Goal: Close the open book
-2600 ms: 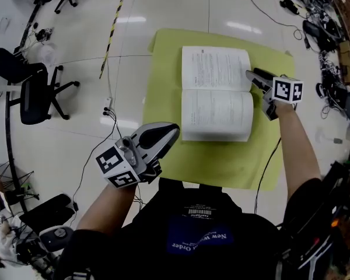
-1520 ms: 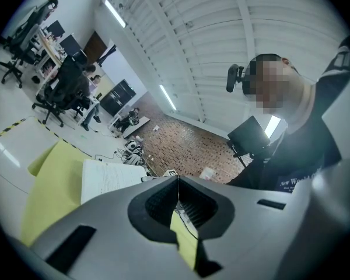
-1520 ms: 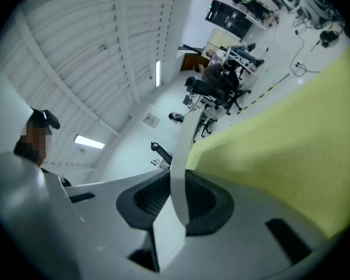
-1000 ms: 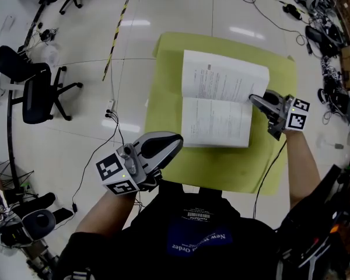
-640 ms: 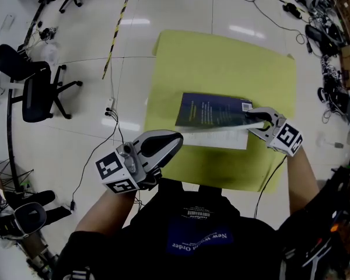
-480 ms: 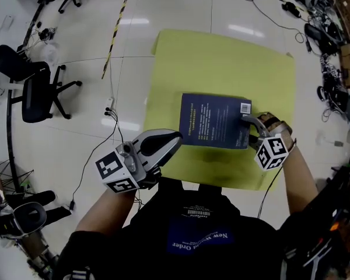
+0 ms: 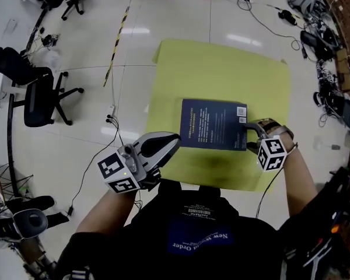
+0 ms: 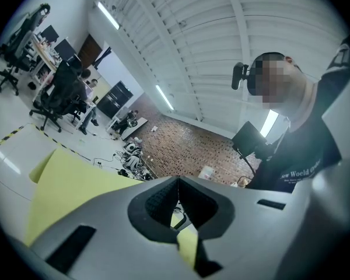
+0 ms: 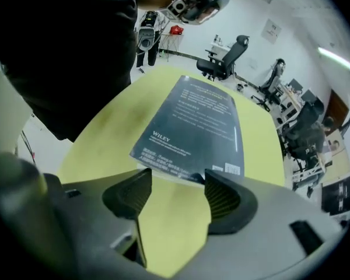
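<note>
Book [image 7: 213, 124] [image 9: 192, 121] lies shut and flat on the yellow-green mat [image 7: 221, 69], dark blue cover up, with white print and a barcode label at one corner. It sits around the middle of the mat, somewhat nearer the near edge, and bare mat shows on all four sides.

Our right gripper [image 7: 249, 136] [image 9: 178, 182] is low at the book's right-hand edge, its marker cube [image 7: 272, 153] toward the mat's near right corner. Its jaws stand apart with only mat between them. The book's edge runs just past the jaw tips, the barcode corner beside one of them; we cannot tell whether they touch it.

Our left gripper [image 7: 172, 140] [image 8: 178, 182] is held up close to our body, above the mat's near left corner, well apart from the book. Its jaws are pressed together with nothing between them.

An office chair [image 7: 38, 98] stands on the white floor, left of the mat.
</note>
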A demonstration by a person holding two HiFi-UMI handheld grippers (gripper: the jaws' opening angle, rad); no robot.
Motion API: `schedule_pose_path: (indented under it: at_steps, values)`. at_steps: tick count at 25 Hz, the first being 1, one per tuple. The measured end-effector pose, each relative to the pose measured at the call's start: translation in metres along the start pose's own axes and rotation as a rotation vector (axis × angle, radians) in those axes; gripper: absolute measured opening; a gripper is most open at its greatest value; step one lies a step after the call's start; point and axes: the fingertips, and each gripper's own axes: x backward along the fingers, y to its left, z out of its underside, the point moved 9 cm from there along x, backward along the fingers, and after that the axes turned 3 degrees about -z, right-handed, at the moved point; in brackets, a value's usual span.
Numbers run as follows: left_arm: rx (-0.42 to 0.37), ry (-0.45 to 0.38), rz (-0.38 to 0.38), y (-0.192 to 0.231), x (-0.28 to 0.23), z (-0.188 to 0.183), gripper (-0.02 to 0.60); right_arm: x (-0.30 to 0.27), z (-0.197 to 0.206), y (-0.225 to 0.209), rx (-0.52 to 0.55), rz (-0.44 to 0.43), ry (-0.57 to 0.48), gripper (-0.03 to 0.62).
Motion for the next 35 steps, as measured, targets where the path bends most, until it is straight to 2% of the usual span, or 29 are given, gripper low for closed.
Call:
schedule_pose_path:
  at_steps: [2, 3, 6, 8, 12, 16, 18, 21, 26, 29, 31, 35]
  values:
    - [-0.018, -0.005, 0.001, -0.005, 0.002, -0.007, 0.008, 0.019, 0.002, 0.000, -0.096, 0.014, -0.054, 0.259]
    - [-0.028, -0.008, 0.003, -0.008, 0.003, -0.012, 0.008, 0.033, 0.002, -0.002, -0.170, 0.037, -0.115, 0.259]
    - [-0.058, -0.018, 0.005, -0.019, 0.005, -0.028, 0.008, 0.091, -0.008, -0.011, -0.411, 0.138, -0.373, 0.259]
    - [-0.079, -0.032, 0.004, -0.028, 0.006, -0.040, 0.008, 0.131, -0.018, -0.014, -0.524, 0.205, -0.556, 0.257]
    - [-0.140, -0.080, -0.002, -0.047, 0.010, -0.072, 0.008, 0.206, -0.041, -0.014, -0.672, 0.344, -0.875, 0.148]
    - [-0.206, -0.100, -0.017, -0.067, 0.020, -0.097, 0.008, 0.258, -0.070, -0.006, -0.771, 0.470, -1.095, 0.008]
    - [-0.235, -0.104, -0.031, -0.073, 0.027, -0.104, 0.008, 0.268, -0.084, -0.002, -0.819, 0.518, -1.149, -0.012]
    - [-0.260, -0.135, -0.048, -0.081, 0.037, -0.112, 0.008, 0.272, -0.102, 0.003, -0.888, 0.543, -1.155, -0.012]
    - [-0.282, -0.153, -0.056, -0.087, 0.048, -0.105, 0.008, 0.267, -0.099, 0.018, -1.014, 0.488, -1.275, -0.014]
    - [-0.256, -0.139, -0.059, -0.087, 0.052, -0.094, 0.008, 0.249, -0.093, 0.028, -1.100, 0.466, -1.314, -0.014]
    - [-0.249, -0.130, -0.057, -0.086, 0.052, -0.087, 0.008, 0.241, -0.091, 0.031, -1.115, 0.474, -1.305, -0.015]
    - [-0.254, -0.135, -0.044, -0.092, 0.049, -0.084, 0.008, 0.247, -0.095, 0.029, -1.059, 0.489, -1.265, -0.015]
